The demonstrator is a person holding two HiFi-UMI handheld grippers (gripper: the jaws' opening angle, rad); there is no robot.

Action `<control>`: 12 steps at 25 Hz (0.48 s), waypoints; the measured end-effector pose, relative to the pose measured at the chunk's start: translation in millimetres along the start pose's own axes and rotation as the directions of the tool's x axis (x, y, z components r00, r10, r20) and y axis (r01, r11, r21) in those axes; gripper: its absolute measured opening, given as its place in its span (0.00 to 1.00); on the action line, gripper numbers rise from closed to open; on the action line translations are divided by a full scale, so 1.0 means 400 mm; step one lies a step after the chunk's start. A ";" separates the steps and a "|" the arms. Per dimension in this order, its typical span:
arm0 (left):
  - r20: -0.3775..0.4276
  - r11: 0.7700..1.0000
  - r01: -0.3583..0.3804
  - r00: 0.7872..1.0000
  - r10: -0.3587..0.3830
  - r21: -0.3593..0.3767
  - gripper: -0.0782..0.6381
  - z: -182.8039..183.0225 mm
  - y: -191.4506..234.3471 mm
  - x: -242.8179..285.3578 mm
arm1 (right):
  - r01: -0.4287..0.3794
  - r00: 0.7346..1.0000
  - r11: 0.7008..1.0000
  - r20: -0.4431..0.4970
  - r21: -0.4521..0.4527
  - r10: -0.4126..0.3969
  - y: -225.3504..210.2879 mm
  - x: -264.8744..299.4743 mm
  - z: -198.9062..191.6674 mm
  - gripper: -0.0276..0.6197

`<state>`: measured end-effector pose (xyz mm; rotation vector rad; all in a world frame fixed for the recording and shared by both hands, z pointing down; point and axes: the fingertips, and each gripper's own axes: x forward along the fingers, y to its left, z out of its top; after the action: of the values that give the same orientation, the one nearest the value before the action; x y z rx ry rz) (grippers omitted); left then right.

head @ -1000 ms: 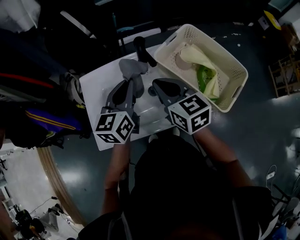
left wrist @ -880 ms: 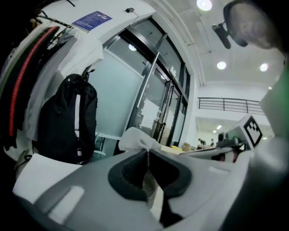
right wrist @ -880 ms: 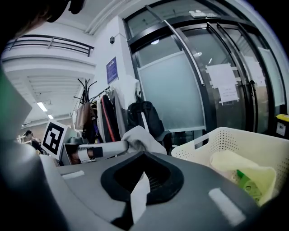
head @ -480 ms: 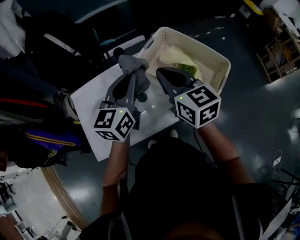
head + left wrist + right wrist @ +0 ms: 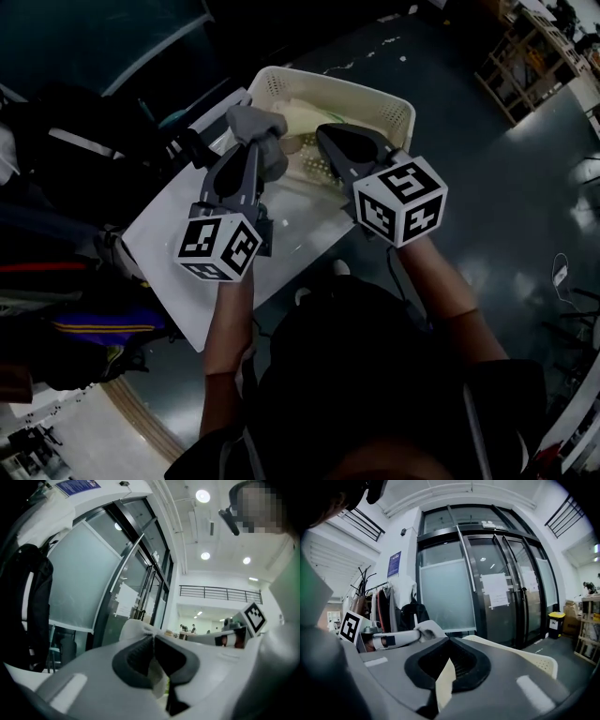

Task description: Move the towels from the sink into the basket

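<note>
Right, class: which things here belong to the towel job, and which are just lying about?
Job: grey towel, left hand-held gripper holding it, basket, pale towel inside, sink.
Lying about: bags, shelves.

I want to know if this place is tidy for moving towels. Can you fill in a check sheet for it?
Surface: white sink, left of the basket.
Job's things: grey towel hangs over the cream basket rim; pale towels lie inside.
Clutter: dark bags or clothes heaped left of the sink.
Grippers: left gripper shut on the grey towel; right gripper shut, empty, above the basket.
Cables: nothing seen.
Surroundings: dark shiny floor, glass doors, yellow bin.
</note>
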<state>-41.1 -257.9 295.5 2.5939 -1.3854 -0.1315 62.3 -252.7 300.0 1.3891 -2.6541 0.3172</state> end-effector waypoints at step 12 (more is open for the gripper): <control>-0.072 0.985 0.170 0.983 -0.167 0.024 0.13 -0.027 -0.111 0.137 | 0.181 0.983 0.982 -0.003 0.053 -0.181 -0.145 -0.114 -0.036 0.04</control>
<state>27.6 -277.9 297.3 2.7104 -1.1524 -0.0451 136.2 -244.9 311.5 1.6334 -2.5131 0.3682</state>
